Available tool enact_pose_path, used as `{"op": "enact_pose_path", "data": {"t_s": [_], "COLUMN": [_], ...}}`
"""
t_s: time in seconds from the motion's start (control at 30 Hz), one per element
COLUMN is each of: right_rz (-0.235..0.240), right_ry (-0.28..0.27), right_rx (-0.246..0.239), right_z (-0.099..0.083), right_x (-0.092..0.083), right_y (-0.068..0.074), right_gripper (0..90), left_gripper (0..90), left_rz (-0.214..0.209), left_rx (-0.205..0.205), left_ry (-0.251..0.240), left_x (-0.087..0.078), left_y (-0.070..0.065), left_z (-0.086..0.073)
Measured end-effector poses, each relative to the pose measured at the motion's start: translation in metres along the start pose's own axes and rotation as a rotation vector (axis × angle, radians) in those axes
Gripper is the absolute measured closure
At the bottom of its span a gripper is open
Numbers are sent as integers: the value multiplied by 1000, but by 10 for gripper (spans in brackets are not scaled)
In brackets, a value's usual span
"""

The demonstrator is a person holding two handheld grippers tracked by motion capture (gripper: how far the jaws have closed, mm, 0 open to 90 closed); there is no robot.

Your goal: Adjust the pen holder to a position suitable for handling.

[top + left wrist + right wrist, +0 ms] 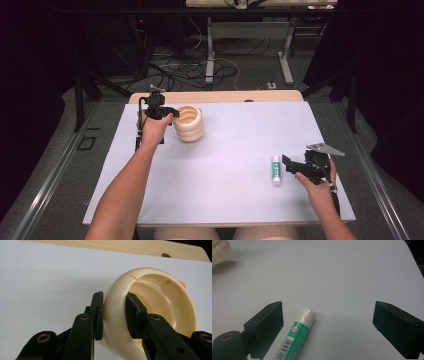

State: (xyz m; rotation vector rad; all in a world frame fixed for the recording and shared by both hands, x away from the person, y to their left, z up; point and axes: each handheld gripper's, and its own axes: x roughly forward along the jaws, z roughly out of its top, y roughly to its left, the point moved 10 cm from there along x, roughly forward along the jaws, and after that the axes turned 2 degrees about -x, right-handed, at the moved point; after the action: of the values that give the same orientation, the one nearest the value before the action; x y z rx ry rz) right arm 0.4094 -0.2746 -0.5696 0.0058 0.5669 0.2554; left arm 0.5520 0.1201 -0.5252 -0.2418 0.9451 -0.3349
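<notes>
A cream ribbed container [190,123] sits at the far left of the white board [225,200], tipped so that its mouth shows. My left gripper [169,114] is shut on its rim. In the left gripper view the left gripper [114,296] has one pad outside the container [160,312] wall and one inside. A small orange spot [182,284] shows at the far inner rim. A green and white tube [276,170] lies flat at the near right. My right gripper [288,165] rests just right of it, open. In the right gripper view the tube [297,340] lies beside the left jaw of the right gripper [328,307].
The board lies on a wooden table whose far edge [215,96] shows behind it. The container's edge [219,250] appears at the top left of the right gripper view. Cables and table legs [210,65] crowd the floor beyond.
</notes>
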Motion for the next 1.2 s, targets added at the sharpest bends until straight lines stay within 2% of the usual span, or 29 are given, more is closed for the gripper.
{"op": "enact_pose_path", "data": {"t_s": [0.27, 0.33, 0.7, 0.97, 1.2], "right_rz": [7, 7, 8, 9, 11], "right_ry": [1, -1, 2, 2, 1], "right_rx": [-1, 2, 5, 4, 3], "right_z": [0, 1, 1, 1, 1], "right_x": [-1, -1, -1, -1, -2], "right_y": [1, 1, 2, 1, 2], "right_gripper": [99, 100, 103, 110, 112], "left_gripper": [707, 707, 707, 707, 706], "left_rz": [-48, -70, -123, -156, -168], "left_rx": [72, 91, 195, 268, 302], "left_ry": [33, 39, 117, 165, 197], "left_x": [-6, -7, -11, -14, -12], "left_y": [-34, -42, -81, -101, -110], "left_z": [-16, -21, -58, -85, -105]}}
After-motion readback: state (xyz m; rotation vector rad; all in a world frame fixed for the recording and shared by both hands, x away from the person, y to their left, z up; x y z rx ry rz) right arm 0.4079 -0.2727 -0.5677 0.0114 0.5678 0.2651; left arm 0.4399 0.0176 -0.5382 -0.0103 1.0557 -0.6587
